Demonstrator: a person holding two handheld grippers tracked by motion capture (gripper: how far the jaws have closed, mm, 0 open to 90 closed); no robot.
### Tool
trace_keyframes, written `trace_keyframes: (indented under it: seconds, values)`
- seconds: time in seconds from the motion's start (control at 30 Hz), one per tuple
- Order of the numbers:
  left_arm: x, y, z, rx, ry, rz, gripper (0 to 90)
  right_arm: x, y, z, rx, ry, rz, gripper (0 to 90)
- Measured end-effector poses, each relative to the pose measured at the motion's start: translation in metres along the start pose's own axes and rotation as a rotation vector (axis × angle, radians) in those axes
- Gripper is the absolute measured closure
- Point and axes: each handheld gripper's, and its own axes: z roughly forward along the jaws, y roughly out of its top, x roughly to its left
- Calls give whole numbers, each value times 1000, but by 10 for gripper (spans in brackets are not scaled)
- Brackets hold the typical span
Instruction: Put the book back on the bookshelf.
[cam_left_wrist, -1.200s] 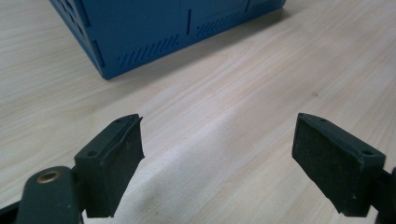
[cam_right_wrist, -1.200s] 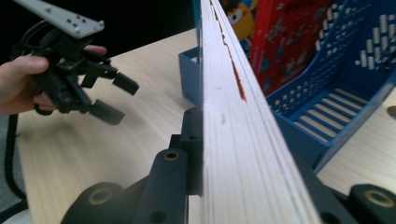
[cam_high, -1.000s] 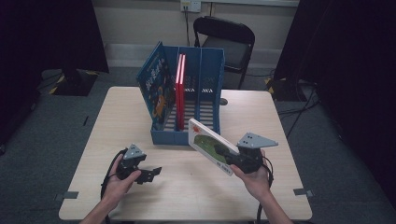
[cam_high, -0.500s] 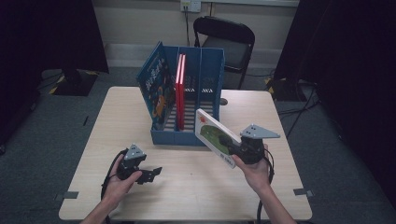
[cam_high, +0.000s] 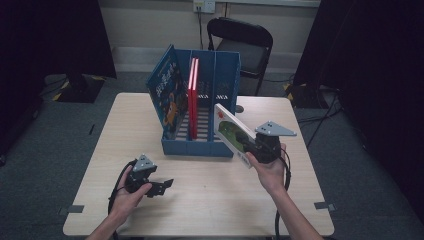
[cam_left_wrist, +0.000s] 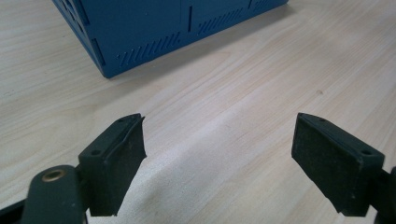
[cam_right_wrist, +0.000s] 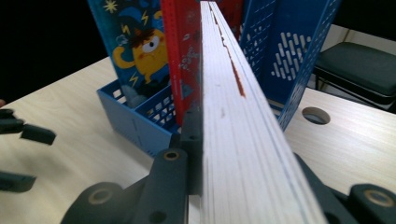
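Observation:
My right gripper (cam_high: 250, 148) is shut on a white picture book (cam_high: 231, 133), held tilted in the air just in front of the right end of the blue file rack (cam_high: 200, 146). In the right gripper view the book's page edge (cam_right_wrist: 233, 116) runs up between the jaws toward the rack (cam_right_wrist: 135, 126). A blue monster book (cam_high: 168, 97) leans in the rack's left slot and a red book (cam_high: 193, 95) stands in the middle one. My left gripper (cam_high: 162, 186) rests low over the table's front left, open, with bare tabletop between its pads (cam_left_wrist: 116, 158).
The light wooden table (cam_high: 200, 200) has a round cable hole (cam_right_wrist: 315, 115) to the right of the rack. A black chair (cam_high: 242, 47) stands behind the table. Dark curtains hang on both sides.
The right gripper has carried the white book up and toward the rack's right end. The left gripper has stayed where it was.

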Motion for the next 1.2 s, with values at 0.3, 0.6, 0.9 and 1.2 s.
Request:
trace_keyframes:
  seconds: [0.3, 0.6, 0.9, 1.2]
  values:
    - [0, 0, 0, -1, 0, -1, 170, 0, 5, 20, 4, -62, 6, 767]
    - [0, 0, 0, -4, -3, 0, 170, -4, 12, 40, 30, -107, 56, 766]
    - [0, 0, 0, -1, 0, 6, 170, -7, 22, 65, 63, -170, 66, 766]
    - [1, 0, 0, 3, -5, -2, 170, -13, 28, 87, 79, -221, 101, 766]
